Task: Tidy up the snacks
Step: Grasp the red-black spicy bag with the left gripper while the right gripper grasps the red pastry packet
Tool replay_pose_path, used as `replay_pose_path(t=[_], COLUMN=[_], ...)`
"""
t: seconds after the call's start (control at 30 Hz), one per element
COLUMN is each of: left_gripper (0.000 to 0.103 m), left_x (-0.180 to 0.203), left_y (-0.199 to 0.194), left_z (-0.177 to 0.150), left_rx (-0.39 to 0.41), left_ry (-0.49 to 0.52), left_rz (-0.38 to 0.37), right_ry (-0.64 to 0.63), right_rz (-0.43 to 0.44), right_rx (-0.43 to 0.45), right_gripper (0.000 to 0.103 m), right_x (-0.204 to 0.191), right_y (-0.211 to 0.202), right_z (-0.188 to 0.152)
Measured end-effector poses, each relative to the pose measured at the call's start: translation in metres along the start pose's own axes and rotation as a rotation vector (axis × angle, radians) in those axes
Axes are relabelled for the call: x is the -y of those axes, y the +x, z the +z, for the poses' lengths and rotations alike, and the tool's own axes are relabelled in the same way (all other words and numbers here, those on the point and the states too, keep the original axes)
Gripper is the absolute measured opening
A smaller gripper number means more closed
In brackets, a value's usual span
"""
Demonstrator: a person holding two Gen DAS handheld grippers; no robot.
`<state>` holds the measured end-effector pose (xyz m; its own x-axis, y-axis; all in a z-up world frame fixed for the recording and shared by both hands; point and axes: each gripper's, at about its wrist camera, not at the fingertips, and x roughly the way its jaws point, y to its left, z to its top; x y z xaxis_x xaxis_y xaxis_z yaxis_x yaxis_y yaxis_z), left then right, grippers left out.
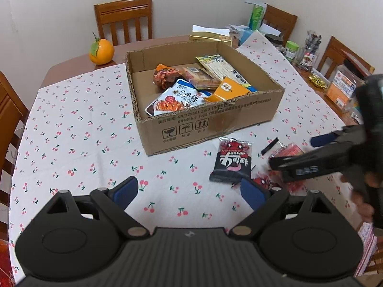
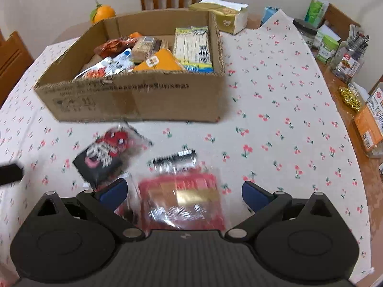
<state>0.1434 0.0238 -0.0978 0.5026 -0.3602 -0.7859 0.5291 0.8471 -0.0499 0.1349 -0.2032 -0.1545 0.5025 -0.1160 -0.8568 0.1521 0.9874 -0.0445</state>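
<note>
Right tongs (image 2: 184, 192) spread wide, empty, over red crinkly snack pack (image 2: 182, 201) lying flat on worktop (image 2: 287, 124) near cardboard box (image 2: 143, 100). Looked light, floppy, slick film; pinching sealed edge seemed safest. Left tongs (image 1: 189, 191) also wide, empty. Black pack (image 1: 231, 160) just beside.

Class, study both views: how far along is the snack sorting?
Done: several packets already lie in the box. In hand: nothing; the right tongs are open over the red packet, the left tongs open. Left: that packet and the black packet on the cloth.
</note>
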Motion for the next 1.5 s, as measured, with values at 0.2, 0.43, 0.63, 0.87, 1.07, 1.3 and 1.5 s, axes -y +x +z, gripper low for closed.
replay_pose_path(t=[0.2,0.43,0.63,0.87,1.07,1.3,1.5], left_gripper=[0.092,0.092,0.092,0.092,0.092,0.092,0.092], left_x=[-0.010,-0.006,0.016,0.059,0.087,0.110,0.118], left_y=[-0.008,-0.005,0.008,0.031,0.051,0.073,0.078], left_z=[-0.010,-0.011,-0.004,0.008,0.014,0.007,-0.008], left_rx=[0.007,0.001,-0.016,-0.030,-0.040,-0.077,-0.097], left_ry=[0.040,0.065,0.038,0.023,0.019,-0.023,-0.101], left_rz=[-0.049,-0.038,-0.009,0.021,0.093,0.145,0.206], right_ry=[-0.011,0.026,0.011,-0.009,-0.140,-0.214,-0.176], right_rz=[-0.107,-0.157,-0.159,-0.024,-0.030,-0.020,0.068], right_rx=[-0.025,-0.066,-0.114,0.000,0.016,-0.003,-0.015], right_gripper=[0.103,0.103,0.103,0.103,0.103,0.103,0.103], right_x=[-0.008,0.022,0.055,0.063,0.050,0.074,0.099], right_y=[0.006,-0.011,-0.015,-0.026,0.006,-0.001,0.002], right_z=[-0.014,-0.040,-0.047,-0.019,-0.020,-0.044,-0.048])
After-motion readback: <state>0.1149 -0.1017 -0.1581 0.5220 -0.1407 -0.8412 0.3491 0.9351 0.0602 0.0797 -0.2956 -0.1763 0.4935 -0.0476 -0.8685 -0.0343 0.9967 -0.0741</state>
